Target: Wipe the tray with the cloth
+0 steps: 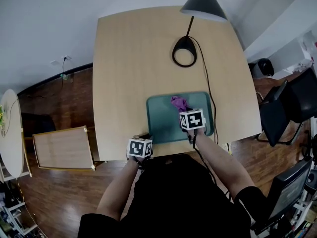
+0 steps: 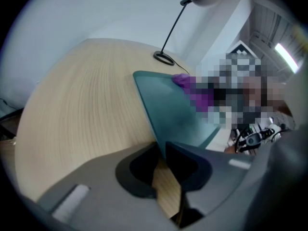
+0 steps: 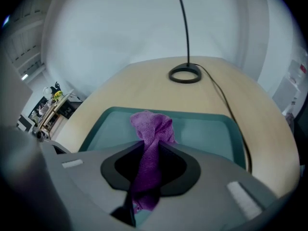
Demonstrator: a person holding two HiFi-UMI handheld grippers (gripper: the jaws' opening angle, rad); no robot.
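Nearest me, my left gripper (image 2: 161,147) has its jaws drawn narrow on the near-left corner rim of the teal tray (image 2: 168,105). I read that as an anchor, so the tray does not slide on the table (image 1: 133,58) while I rub it. Just beyond, my right gripper (image 3: 151,146) is clamped on the purple cloth (image 3: 151,124). The cloth's tail runs back between the jaws and its bunched head sits on the tray floor near the far rim, pointing down so that it can drag over the surface. Farther off stands the desk lamp (image 1: 203,3), its ring base (image 1: 184,57) well apart from the tray.

The head view gives me the layout: the tray lies at the table's near edge, with a gripper at each side. There, though, the marker cubes hide both sets of jaws. Only the left gripper view shows the rim in the jaws, and only the right gripper view shows the pinch on the cloth.
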